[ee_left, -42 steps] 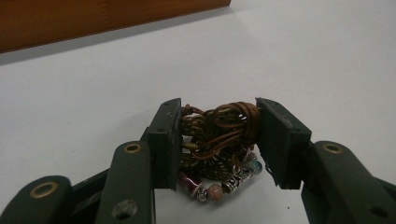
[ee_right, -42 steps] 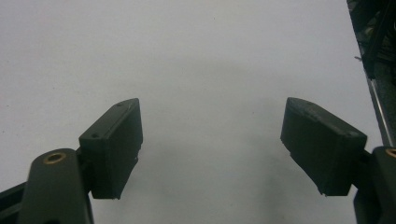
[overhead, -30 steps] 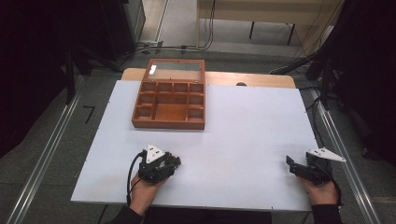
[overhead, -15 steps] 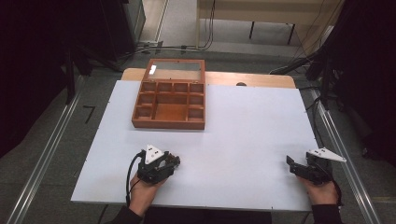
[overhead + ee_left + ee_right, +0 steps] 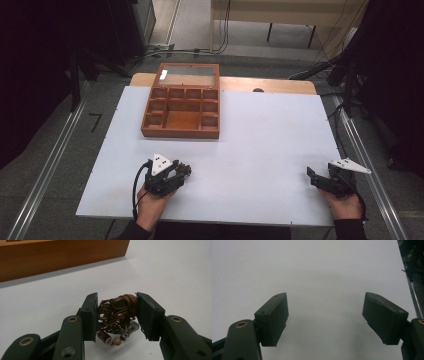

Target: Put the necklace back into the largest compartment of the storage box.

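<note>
The white surface (image 5: 260, 145) carries an open wooden compartment box (image 5: 182, 107) at its far side. The right tool (image 5: 320, 179) rests near the right edge, jaws spread wide around nothing. The left tool (image 5: 116, 315) is clamped on a bundled bracelet of brown cord and beads (image 5: 117, 317), low at the near edge. Probably bound for the box: lift clear, keep the squeeze steady, and watch the dangling beads.
</note>
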Available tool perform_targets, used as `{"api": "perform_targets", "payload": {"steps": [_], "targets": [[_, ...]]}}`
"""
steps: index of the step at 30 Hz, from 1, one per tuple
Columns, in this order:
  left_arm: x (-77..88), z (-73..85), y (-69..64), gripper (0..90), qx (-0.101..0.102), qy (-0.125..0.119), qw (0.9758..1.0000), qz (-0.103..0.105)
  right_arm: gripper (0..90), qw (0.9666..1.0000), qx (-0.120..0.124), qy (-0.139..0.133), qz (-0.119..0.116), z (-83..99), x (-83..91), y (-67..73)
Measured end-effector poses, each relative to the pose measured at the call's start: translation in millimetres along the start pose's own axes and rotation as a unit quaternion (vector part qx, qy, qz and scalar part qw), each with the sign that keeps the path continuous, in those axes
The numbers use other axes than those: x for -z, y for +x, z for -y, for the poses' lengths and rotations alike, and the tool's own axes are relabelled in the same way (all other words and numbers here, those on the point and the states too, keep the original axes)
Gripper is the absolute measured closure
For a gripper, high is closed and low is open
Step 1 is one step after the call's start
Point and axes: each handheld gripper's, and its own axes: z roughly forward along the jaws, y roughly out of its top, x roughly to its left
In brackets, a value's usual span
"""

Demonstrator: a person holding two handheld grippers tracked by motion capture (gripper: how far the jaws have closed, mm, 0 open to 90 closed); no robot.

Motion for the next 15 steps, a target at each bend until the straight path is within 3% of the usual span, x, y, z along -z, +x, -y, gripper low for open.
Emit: {"api": "perform_targets", "payload": {"steps": [15], "targets": [[5.2,-8.1,7.1,55.0,0.009,-0.011,0.9999,-0.004,19.3,1.0,0.0,0.0,0.0,-0.1,0.1,0.5]]}}
